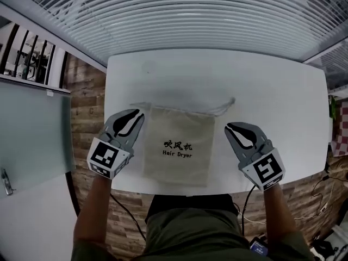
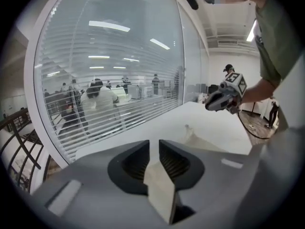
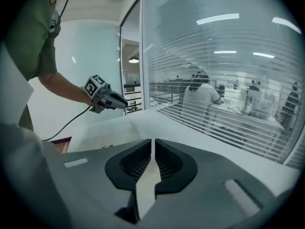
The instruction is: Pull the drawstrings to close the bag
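A beige drawstring bag (image 1: 179, 145) printed "Hair Dryer" lies flat on the white table (image 1: 272, 86), its mouth at the far side. Its drawstring (image 1: 220, 109) trails off the top right corner, and a thinner end (image 1: 139, 104) shows at the top left. My left gripper (image 1: 140, 113) hovers beside the bag's top left corner. Its jaws stand a narrow gap apart with nothing between them, as the left gripper view (image 2: 153, 144) also shows. My right gripper (image 1: 228, 126) is just right of the bag, apart from it, its jaws closed together and empty (image 3: 153, 141).
A glass wall with white blinds (image 1: 206, 15) runs along the table's far edge. Wooden floor (image 1: 81, 107) shows on both sides of the table. Cables (image 1: 247, 200) hang from both grippers near the person's legs. The table's near edge lies just behind the bag.
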